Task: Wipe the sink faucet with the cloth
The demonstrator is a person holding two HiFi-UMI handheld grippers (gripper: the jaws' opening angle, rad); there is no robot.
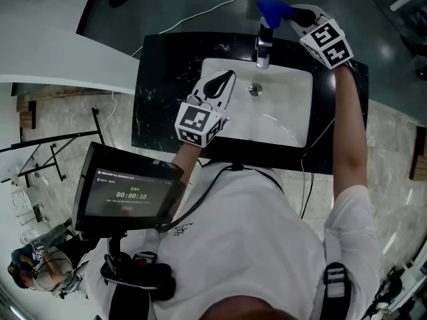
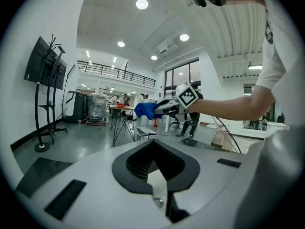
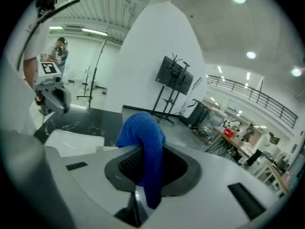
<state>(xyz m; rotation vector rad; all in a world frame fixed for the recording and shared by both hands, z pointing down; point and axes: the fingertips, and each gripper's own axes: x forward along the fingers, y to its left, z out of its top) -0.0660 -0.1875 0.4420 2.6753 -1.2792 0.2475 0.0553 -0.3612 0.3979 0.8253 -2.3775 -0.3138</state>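
Head view, and here is the white sink [image 1: 287,122] set in a black countertop [image 1: 160,92], with the drain [image 1: 254,89] showing toward the far middle of the basin. The chrome faucet [image 1: 263,49] stands on the far rim. Right at its top, the right gripper [image 1: 285,13] is clamped on the blue cloth [image 1: 270,9], which bunches out of the jaw tips to the left. Whether cloth and faucet touch, I can't tell from here. The right gripper view has the cloth pinched between the pads, one end draped back down over them. The left gripper [image 1: 223,82] hangs over the left part of the basin, jaws drawn together, nothing between them.
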